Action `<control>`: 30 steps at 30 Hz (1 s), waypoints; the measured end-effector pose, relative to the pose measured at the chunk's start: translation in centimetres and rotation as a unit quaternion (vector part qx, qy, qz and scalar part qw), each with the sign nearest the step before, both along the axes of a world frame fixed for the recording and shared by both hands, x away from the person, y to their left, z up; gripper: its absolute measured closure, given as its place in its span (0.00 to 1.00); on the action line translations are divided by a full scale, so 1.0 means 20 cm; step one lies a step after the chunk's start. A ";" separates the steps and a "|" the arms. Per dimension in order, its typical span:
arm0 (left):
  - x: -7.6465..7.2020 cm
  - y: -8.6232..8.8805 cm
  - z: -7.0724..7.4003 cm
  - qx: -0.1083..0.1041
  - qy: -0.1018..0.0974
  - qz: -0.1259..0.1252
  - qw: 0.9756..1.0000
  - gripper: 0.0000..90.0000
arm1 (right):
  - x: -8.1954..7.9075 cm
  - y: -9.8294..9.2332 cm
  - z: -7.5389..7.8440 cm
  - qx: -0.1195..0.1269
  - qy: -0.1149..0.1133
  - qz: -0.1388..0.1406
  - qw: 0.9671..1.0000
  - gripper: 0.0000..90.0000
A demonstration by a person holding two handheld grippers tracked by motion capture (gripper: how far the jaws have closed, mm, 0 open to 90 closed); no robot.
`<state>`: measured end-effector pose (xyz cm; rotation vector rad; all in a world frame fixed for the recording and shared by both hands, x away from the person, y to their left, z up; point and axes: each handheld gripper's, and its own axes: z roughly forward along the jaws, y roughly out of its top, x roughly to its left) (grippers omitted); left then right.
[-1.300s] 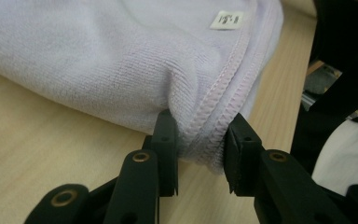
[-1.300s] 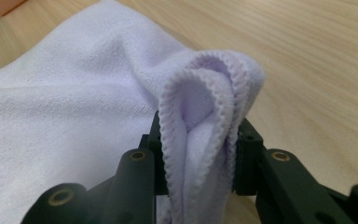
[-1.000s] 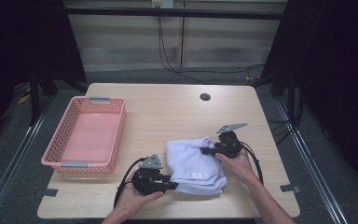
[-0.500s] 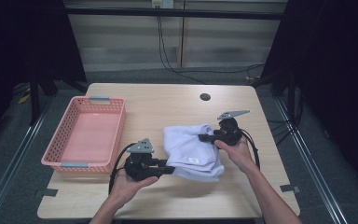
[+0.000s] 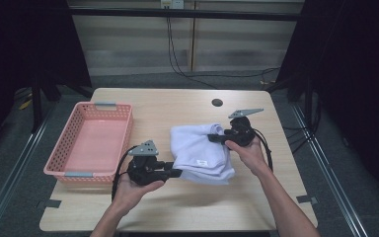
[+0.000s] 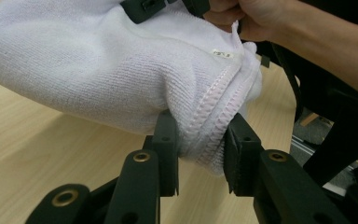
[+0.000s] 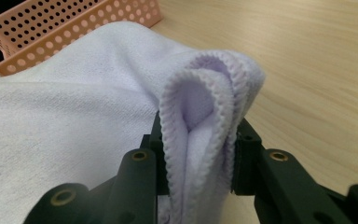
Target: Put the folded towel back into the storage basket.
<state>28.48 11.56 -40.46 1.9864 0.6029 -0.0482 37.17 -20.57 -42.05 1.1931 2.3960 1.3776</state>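
Observation:
A folded white towel hangs a little above the wooden table, held between both grippers. My left gripper is shut on its near left edge; in the left gripper view the stitched hem is pinched between the black jaws. My right gripper is shut on the far right edge, and the right gripper view shows the doubled hem squeezed between its jaws. A small label shows on the towel's top.
A pink perforated basket with nothing in it stands at the table's left side, close to my left hand. A dark round hole marks the far part of the table. Cables trail from both grippers.
Both grippers have carried the towel away from the table's near edge and slightly left. The towel now hangs higher between them.

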 end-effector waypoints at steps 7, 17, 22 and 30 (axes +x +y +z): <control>0.02 -0.01 0.08 -0.005 -0.017 0.005 1.000 0.77 | 0.01 -0.02 0.10 0.007 -0.016 -0.008 1.000 0.76; 0.03 0.01 0.20 -0.002 -0.034 0.004 0.999 0.77 | 0.04 -0.01 0.21 0.020 -0.028 -0.010 0.999 0.76; 0.04 0.07 0.25 -0.004 -0.039 0.016 0.999 0.77 | 0.05 0.01 0.28 0.022 -0.034 -0.009 0.999 0.76; 0.04 0.23 0.25 -0.008 -0.040 0.043 0.998 0.77 | 0.09 0.14 0.32 0.033 -0.041 0.007 0.999 0.76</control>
